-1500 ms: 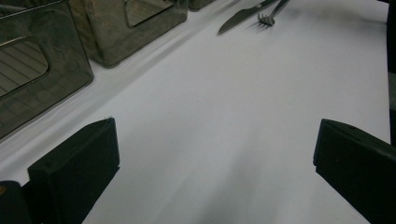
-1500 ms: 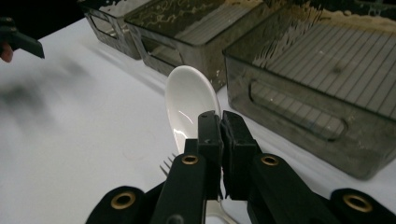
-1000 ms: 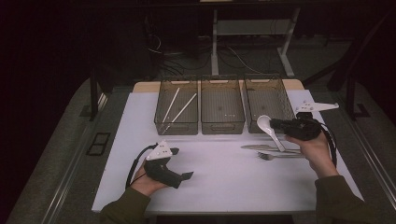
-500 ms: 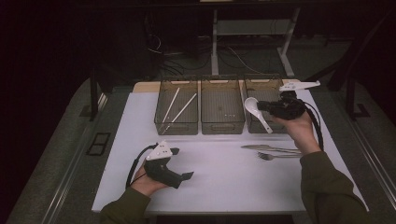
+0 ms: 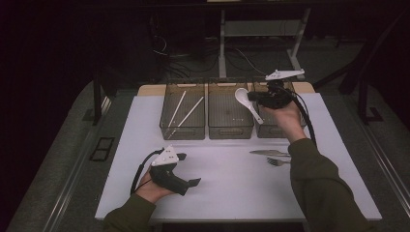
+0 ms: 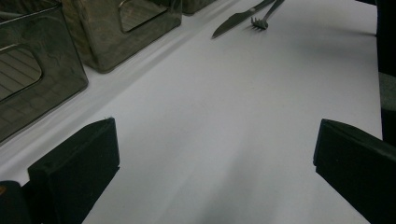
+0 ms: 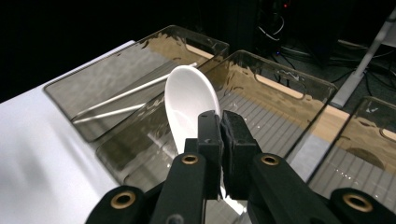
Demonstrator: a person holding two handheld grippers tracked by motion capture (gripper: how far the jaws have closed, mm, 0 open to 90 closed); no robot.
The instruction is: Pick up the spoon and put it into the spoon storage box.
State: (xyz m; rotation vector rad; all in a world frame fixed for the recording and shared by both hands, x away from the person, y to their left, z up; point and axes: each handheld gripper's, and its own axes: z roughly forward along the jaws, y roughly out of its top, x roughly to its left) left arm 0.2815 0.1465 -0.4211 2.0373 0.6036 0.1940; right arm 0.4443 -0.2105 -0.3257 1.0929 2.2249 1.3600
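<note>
- The right tongs (image 5: 256, 98) are clamped on a white spoon (image 5: 245, 100), held in the air above the row of three clear bins at the counter's (image 5: 232, 193) twelve o'clock edge; in the right gripper view the jaws pinch the spoon (image 7: 190, 108) by its handle, bowl pointing away.
- The spoon hangs over the seam between the middle bin (image 5: 230, 116) and the right bin (image 5: 273, 126).
- The left bin (image 5: 183, 116) holds two white chopsticks (image 5: 186, 111).
- The step in hand looks like sorting cutlery: the spoon is being carried to a bin.
- Next move, as I judge it: settle over one bin, lower, then release.
- A knife (image 5: 268, 152) and a fork (image 5: 276, 161) wait on the counter at about four o'clock.
- The left tongs (image 5: 191, 182) rest at seven o'clock, jaws wide and empty.
- No brand, label or writing can be read.
</note>
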